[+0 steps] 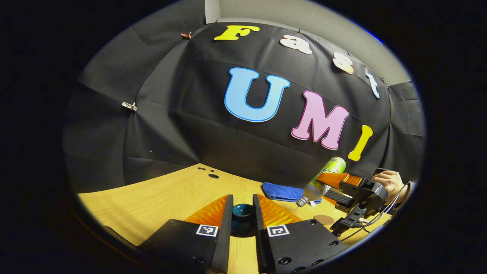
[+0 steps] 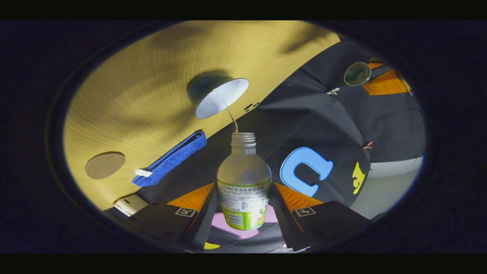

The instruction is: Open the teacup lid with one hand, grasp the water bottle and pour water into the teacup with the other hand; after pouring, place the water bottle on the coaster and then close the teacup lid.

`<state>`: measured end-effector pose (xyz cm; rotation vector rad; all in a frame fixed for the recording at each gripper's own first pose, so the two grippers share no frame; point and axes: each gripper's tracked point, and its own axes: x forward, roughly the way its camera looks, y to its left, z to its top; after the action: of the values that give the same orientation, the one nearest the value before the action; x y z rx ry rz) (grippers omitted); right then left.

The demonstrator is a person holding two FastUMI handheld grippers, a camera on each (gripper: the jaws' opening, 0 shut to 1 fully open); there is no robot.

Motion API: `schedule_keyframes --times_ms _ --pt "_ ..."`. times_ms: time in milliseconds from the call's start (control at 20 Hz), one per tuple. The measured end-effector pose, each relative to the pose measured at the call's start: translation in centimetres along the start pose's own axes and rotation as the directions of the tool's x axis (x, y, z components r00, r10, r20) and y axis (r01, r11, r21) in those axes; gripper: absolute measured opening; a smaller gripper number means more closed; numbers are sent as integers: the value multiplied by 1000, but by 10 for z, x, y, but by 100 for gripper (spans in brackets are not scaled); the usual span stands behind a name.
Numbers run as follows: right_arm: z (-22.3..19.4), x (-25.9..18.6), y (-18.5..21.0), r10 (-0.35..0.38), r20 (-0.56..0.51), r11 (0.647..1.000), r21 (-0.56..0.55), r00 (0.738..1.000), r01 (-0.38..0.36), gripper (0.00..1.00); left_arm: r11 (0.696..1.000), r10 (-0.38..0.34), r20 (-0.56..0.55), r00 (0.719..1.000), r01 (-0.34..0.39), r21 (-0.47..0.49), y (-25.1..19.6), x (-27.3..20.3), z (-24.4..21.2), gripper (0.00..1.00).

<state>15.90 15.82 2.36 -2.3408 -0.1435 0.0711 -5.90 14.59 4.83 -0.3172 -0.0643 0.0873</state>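
My right gripper [image 2: 244, 187] is shut on a clear water bottle [image 2: 243, 169] with a green label, tipped mouth-down. A thin stream of water runs from its mouth into the open teacup [image 2: 218, 97], white inside and teal outside, on the wooden table. In the left gripper view that gripper [image 1: 344, 190] and the tilted bottle [image 1: 323, 177] hang at the right, held by a hand [image 1: 388, 180]. My left gripper [image 1: 242, 196] is shut on the dark teal teacup lid [image 1: 242, 211], lifted off the cup. The lid [image 2: 357, 73] also appears far off in the right gripper view.
A round brown coaster [image 2: 105, 165] lies on the table [image 1: 159, 198] beside a folded blue cloth [image 2: 171, 160]; the coaster [image 1: 324, 219] and cloth [image 1: 281, 191] sit below the bottle in the left gripper view. Small holes [image 1: 213, 176] mark the table's far edge.
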Motion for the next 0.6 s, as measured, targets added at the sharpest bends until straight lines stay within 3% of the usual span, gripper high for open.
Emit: schedule_keyframes --times_ms 50,100,200,350,450,500,600 --pt "1 -1 4 24 1 998 62 1000 -24 75 1000 0 0 1000 0 1 0 0 1 32" --pt "1 1 13 62 8 989 135 998 -63 77 1000 0 -1 1000 0 2 0 0 0 32" --pt "7 -1 27 124 23 954 272 992 -126 78 1000 -2 -2 1000 2 1 -1 0 0 33" --pt "17 -2 30 181 52 848 498 982 -183 78 1000 -7 -3 1000 7 -5 -2 0 0 32" --pt "22 -9 32 213 81 721 660 974 -212 78 1000 -8 -3 1000 8 -6 -2 0 -1 32" --pt "23 -15 36 235 101 634 738 967 -231 78 1000 -7 -4 1000 7 -8 -2 0 0 32" --pt "27 -17 34 256 147 418 874 955 -247 78 1000 -11 -2 1000 11 -13 -4 0 -1 32"
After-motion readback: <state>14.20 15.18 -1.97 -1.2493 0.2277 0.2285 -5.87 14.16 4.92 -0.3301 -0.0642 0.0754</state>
